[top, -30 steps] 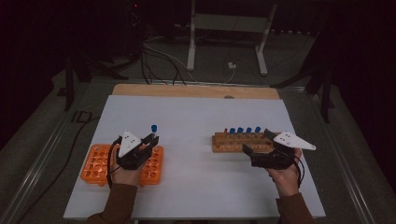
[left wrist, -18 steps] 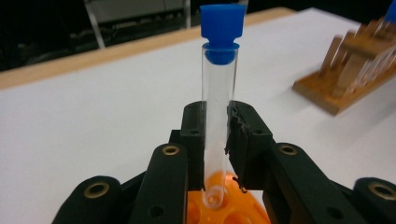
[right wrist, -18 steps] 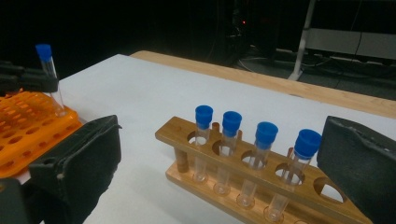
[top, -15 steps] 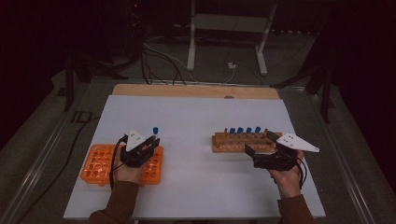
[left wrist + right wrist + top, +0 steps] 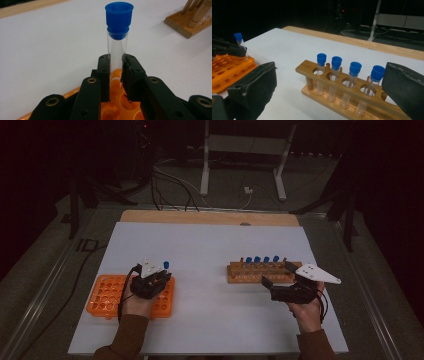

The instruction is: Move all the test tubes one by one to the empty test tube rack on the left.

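Observation:
My left gripper [image 5: 159, 276] is shut on a clear test tube with a blue cap [image 5: 166, 265], held upright over the right end of the orange rack [image 5: 107, 292]. In the left gripper view the jaws pinch the tube [image 5: 117, 47] at mid-height, above the holes of the orange rack [image 5: 117, 100]. My right gripper [image 5: 279, 275] stands open just in front of the wooden rack [image 5: 245, 272], with nothing between its jaws. The wooden rack [image 5: 352, 92] holds several blue-capped tubes [image 5: 336, 62] upright in a row.
The white table top [image 5: 210, 245] has a wooden strip [image 5: 200, 217] along its far edge. Beyond it are cables and a metal stand [image 5: 240, 150] on the dark floor. In the right gripper view the orange rack [image 5: 229, 67] lies at the far left.
My left gripper has come down a little with the tube, closer to the orange rack. The right gripper has shifted slightly toward the person and stays open.

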Tool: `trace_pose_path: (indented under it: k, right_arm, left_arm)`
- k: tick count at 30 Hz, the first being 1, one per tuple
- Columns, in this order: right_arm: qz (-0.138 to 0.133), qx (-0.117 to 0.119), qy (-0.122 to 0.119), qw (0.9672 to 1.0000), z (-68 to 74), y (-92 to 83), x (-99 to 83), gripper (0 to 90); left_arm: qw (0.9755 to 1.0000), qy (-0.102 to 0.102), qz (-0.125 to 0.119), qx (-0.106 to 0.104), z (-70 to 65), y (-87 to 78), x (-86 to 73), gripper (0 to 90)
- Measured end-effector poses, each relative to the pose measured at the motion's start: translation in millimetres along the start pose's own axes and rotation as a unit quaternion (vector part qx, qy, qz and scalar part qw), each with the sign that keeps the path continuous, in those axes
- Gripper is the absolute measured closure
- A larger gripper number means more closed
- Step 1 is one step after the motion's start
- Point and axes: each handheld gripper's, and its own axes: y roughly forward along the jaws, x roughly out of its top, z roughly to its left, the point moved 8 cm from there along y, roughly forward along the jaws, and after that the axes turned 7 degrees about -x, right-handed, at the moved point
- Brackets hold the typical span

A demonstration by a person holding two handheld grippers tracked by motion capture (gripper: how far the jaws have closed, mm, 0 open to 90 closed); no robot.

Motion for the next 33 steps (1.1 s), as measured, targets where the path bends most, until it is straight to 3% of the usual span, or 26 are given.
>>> trace_pose_path:
  k: [4, 11, 16, 19, 27, 30, 33]
  right_arm:
    - [0.002, 0.001, 0.002, 1.0000, -0.1, 0.0, -1.8, 0.0]
    - [0.005, 0.002, 0.000, 1.0000, 1.5, 1.3, -3.5, 0.0]
    - [0.007, -0.002, -0.004, 1.0000, 0.4, 1.6, -4.9, 0.0]
    - [0.007, -0.004, -0.002, 1.0000, -1.3, 1.8, -5.5, 0.0]
    - [0.006, -0.012, 0.001, 0.9999, -6.8, 1.1, -4.5, 0.0]
    - [0.009, -0.015, 0.000, 0.9998, -9.3, 0.6, -3.5, 0.0]
    - [0.009, -0.018, -0.003, 0.9998, -10.8, 0.3, -1.6, 0.0]
  left_arm:
    - [0.9997, 0.004, 0.025, 0.005, -1.1, 3.8, -5.0, 77.7]
    - [0.9995, -0.007, 0.032, 0.007, -1.1, 4.0, -6.9, 77.7]
    - [0.9994, -0.004, 0.032, 0.007, -0.5, 3.3, -7.4, 77.0]
    - [0.9995, -0.004, 0.031, 0.006, 0.0, 2.9, -8.2, 69.8]
    - [0.9996, -0.010, -0.025, -0.010, -2.5, -11.1, -2.6, 46.1]
    - [0.9974, -0.025, -0.065, -0.016, -2.7, -21.4, 3.5, 30.7]
    - [0.9945, -0.030, -0.100, -0.014, -3.3, -29.7, 7.4, 24.6]
